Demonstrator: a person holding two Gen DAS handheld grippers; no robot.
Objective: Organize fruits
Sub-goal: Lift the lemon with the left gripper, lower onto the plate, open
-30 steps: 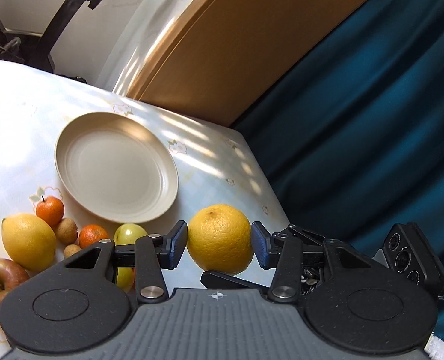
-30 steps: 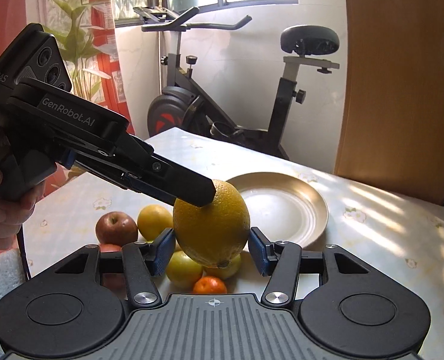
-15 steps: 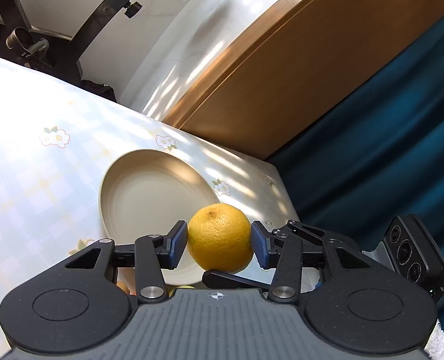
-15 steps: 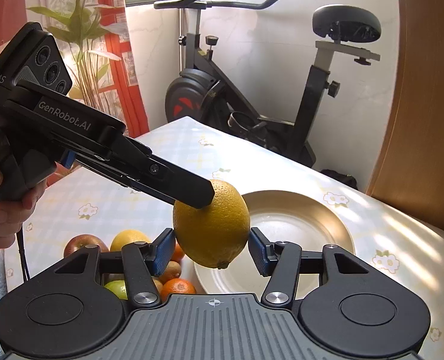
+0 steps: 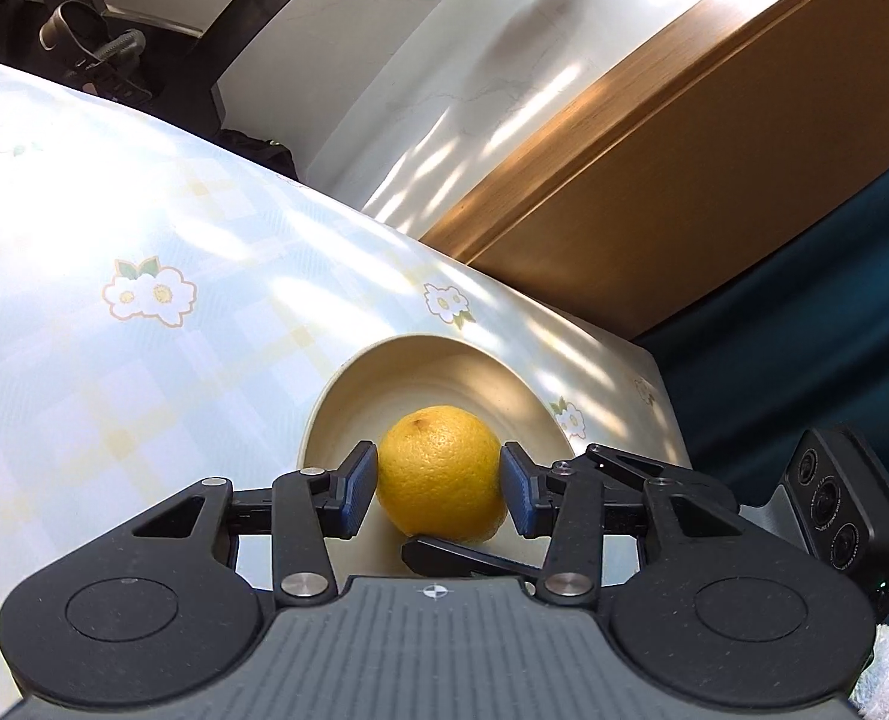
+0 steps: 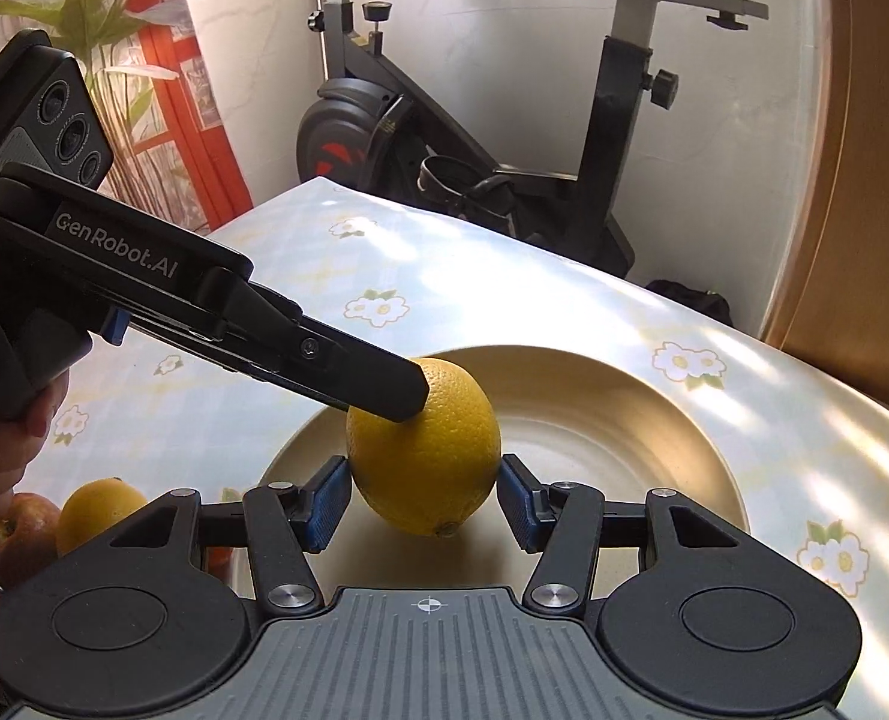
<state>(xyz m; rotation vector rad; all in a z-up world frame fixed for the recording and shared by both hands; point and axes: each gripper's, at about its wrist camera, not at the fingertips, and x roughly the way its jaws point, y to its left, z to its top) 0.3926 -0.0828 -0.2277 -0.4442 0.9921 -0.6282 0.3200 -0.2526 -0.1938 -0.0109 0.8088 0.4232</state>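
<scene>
Both tongs, left (image 5: 438,495) and right (image 6: 422,501), closed on 1 lemon (image 6: 423,450), have carried it over the plate (image 6: 654,420); release follows.

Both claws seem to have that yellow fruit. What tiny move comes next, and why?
Probably lower it slightly. The left gripper and right gripper both pinch the lemon, which hangs over the middle of the plate, and I cannot tell that it rests there yet. Opening now might let it roll.
</scene>
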